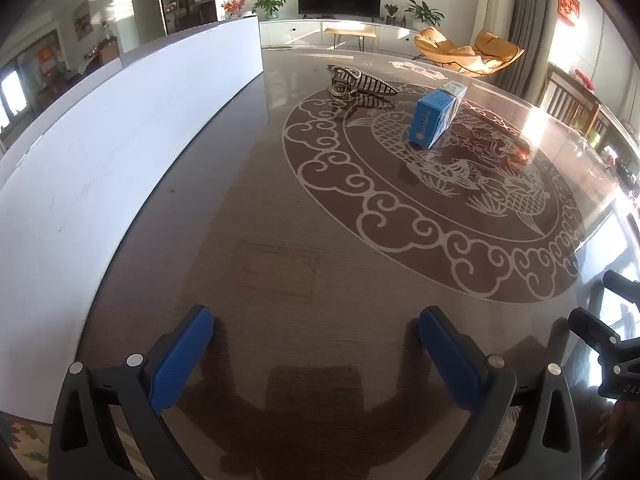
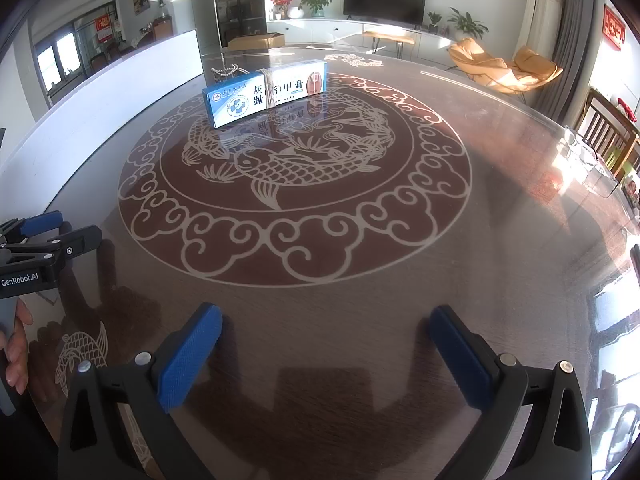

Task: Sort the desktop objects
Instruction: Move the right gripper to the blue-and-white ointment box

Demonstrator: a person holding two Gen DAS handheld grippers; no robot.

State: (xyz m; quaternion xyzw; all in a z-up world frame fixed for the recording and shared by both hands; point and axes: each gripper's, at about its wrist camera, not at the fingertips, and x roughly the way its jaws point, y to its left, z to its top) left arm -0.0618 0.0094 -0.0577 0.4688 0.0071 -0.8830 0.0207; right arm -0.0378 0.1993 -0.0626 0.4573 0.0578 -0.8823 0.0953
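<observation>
I hold both grippers back from the blue box, jaws apart and empty: left gripper, right gripper. The box lies on the table's fish medallion, hair claw just behind it, both waiting to be sorted.

Hair clip mostly hidden behind blue medicine box; left gripper cropped by right-wrist frame edge.
</observation>
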